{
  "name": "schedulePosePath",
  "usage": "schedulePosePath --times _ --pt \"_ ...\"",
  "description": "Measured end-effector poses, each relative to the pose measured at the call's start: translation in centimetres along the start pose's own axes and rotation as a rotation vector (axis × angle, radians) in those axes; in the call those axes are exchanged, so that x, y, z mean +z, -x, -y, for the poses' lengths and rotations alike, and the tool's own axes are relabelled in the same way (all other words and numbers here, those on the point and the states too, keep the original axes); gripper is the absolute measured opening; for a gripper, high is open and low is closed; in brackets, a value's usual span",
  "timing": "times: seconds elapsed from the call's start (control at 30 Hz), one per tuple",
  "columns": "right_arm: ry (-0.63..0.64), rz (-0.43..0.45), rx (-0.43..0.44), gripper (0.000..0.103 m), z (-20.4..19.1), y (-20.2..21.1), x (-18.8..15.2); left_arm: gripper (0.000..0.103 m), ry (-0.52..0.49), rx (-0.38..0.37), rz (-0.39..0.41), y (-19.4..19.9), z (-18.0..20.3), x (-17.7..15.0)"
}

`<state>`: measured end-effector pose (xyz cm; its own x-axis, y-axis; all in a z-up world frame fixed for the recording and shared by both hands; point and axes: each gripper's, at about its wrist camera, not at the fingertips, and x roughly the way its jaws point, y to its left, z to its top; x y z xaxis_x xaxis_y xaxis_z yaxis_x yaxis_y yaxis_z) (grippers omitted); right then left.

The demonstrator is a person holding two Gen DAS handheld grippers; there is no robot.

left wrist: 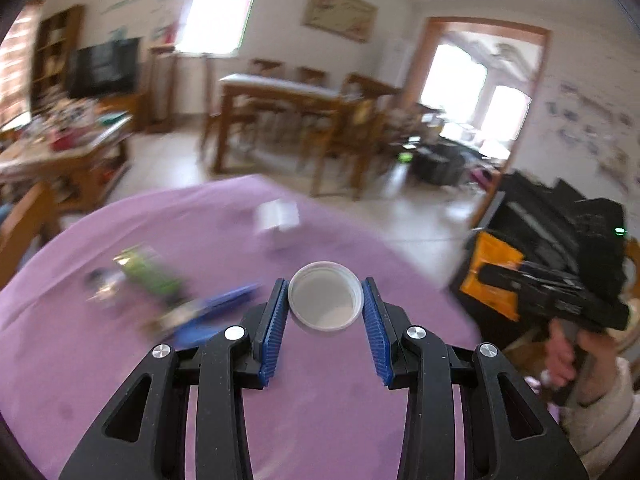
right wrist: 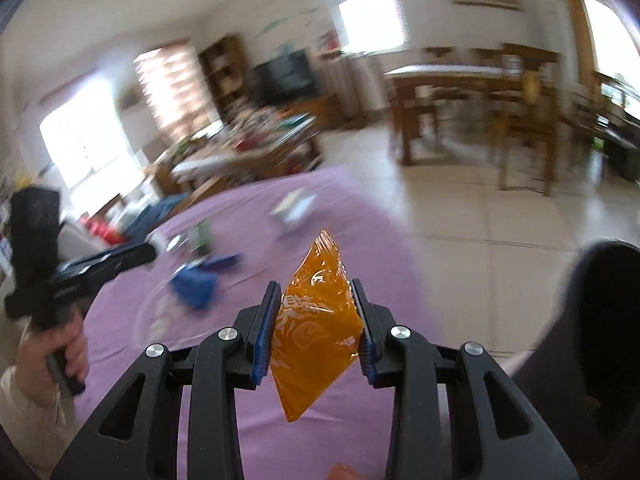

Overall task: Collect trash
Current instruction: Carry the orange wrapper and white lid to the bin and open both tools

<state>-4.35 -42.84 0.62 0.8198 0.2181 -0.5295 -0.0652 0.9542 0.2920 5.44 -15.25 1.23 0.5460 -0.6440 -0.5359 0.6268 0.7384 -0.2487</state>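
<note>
Your left gripper (left wrist: 325, 300) pinches a white cap (left wrist: 325, 295) between its 2 blue pads (left wrist: 276, 320), open side toward the camera. The cap is lifted clear of the purple cloth (left wrist: 320, 400), and the gripper points forward and downward over the table.

Your right gripper (right wrist: 316, 312) pinches an orange wrapper (right wrist: 316, 332) by its middle; the wrapper stands on its point, 1 corner up past the fingertips and 1 hanging below the jaws. It too is off the cloth (right wrist: 280, 420).

Seen from the left wrist, your right hand (left wrist: 564, 356) grips its handle at the right edge, sleeve pale, with the wrapper visible in front of a black bin (left wrist: 540, 208). Seen from the right wrist, your left hand (right wrist: 72, 348) grips its handle at the left edge, gripper raised above the table's side.

Left on the cloth, blurred: a blue wrapper (left wrist: 212, 316), a green packet (left wrist: 152, 276) and a white box (left wrist: 278, 218). What else lies there you cannot tell from these views.
</note>
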Motion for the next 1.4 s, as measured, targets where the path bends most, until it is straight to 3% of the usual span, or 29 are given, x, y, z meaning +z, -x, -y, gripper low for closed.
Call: schedulePosePath --times 0.2,0.3,0.5,0.63,0.8,1.2,1.27,1.33,1.37,1.4 --pt "-0.128 0.105 -0.164 0.035 9.1 4.7 -0.1 0.038 -0.054 -0.229 0.004 -6.4 10.4 1.8" --pt "-0.194 0.143 -0.250 0.035 13.8 6.9 -0.9 0.038 -0.094 -0.298 -0.010 -9.6 14.7 1.9" --pt "-0.282 0.186 -0.342 0.035 19.9 9.4 -2.5 0.038 -0.169 -0.394 -0.071 -16.2 23.5 1.0" --pt "-0.343 0.196 -0.361 0.035 23.4 10.2 -3.8 0.038 -0.228 -0.426 -0.118 -20.9 28.7 -0.2" --pt "-0.390 0.206 -0.355 0.035 26.3 10.2 -4.7 0.038 -0.285 -0.409 -0.166 -25.1 32.7 -1.5" --pt "-0.424 0.212 -0.345 0.038 27.9 10.6 -6.0 0.038 -0.385 -0.375 -0.200 -28.7 36.7 -2.8" --pt "-0.421 0.208 -0.344 0.042 27.4 10.6 -6.2 0.043 -0.406 -0.355 -0.197 -28.5 36.9 -2.9" --pt "-0.418 0.206 -0.348 0.065 27.5 10.6 -6.2 0.076 -0.424 -0.328 -0.185 -28.4 37.2 -3.0" --pt "-0.419 0.210 -0.353 0.081 27.5 10.8 -6.1 0.082 -0.426 -0.315 -0.170 -27.7 37.1 -2.9" --pt "-0.422 0.221 -0.351 0.084 27.5 11.0 -6.1 0.087 -0.429 -0.303 -0.151 -27.3 37.0 -2.8"
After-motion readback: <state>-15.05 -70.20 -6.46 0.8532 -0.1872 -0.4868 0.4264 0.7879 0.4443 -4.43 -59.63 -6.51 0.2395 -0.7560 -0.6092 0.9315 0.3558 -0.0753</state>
